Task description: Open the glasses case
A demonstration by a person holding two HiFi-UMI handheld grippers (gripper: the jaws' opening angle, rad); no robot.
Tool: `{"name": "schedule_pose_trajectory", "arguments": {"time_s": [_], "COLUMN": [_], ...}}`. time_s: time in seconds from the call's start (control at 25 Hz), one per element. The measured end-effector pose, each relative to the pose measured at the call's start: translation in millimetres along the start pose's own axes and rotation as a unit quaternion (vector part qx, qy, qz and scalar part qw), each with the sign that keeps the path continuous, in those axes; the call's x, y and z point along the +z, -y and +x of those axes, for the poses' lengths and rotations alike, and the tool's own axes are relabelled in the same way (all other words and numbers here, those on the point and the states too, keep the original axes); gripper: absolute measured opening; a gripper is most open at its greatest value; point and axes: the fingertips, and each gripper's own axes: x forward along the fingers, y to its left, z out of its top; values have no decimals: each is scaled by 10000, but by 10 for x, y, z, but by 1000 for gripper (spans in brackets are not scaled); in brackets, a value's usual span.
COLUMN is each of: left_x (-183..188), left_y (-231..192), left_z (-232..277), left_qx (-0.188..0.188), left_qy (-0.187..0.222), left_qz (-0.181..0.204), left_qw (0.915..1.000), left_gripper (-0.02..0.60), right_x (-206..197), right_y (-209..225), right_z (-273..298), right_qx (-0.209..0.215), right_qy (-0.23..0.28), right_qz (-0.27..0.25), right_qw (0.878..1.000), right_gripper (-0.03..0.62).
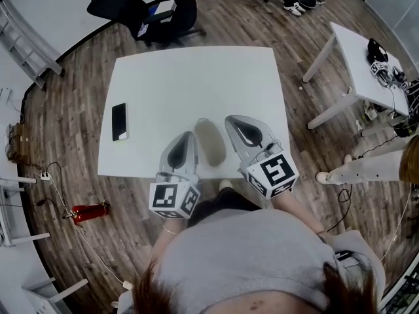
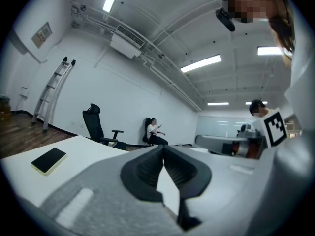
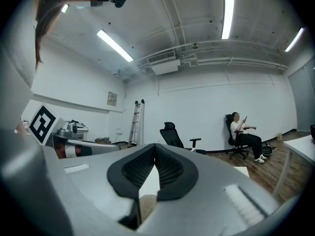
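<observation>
A greyish-tan oval glasses case (image 1: 210, 142) lies closed on the white table (image 1: 196, 77), near its front edge. My left gripper (image 1: 187, 135) hovers just left of the case and my right gripper (image 1: 236, 119) just right of it, both pointing level across the table. Both sets of jaws are shut with nothing between them. In the left gripper view the shut tips (image 2: 163, 148) point over the tabletop, and the case is hidden. A tan bit of the case (image 3: 147, 204) shows below my shut right gripper (image 3: 155, 146) in its own view.
A flat black phone (image 1: 119, 121) lies at the table's left edge. Black office chairs (image 1: 163, 15) stand beyond the far edge. A second white table (image 1: 360, 64) is to the right, a red fire extinguisher (image 1: 88, 211) on the floor at left. A seated person (image 3: 243, 134) is far off.
</observation>
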Motion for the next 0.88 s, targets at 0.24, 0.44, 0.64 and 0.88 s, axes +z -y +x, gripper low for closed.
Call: {"name": "schedule_pose_trajectory", "arguments": {"time_s": [0.24,0.44,0.64,0.88], "left_x": [-124,-664,-1223,-1735], "left_y": [-246,-434,-570,-671], "left_z": [186,323,373,444], "left_qx": [27,106,339,711], "left_qy": [-380,-1373,-2135,-2657], "left_qz": [-339,-978,-1732,-2574], "left_qw": [9987,9856,9609,9263], "left_gripper": [91,280,325,351], "right_x": [-17,-42,-110,-78], "right_y": [142,193,235,242], "right_z": [234,302,325,310], "right_qx": [-25,-116,-180,-215], "right_qy": [-89,-110,-137,-1], "right_qz": [247,271,479,449], "right_qw": [9997,9995,9986,9988], "right_gripper": [5,5,5,5]}}
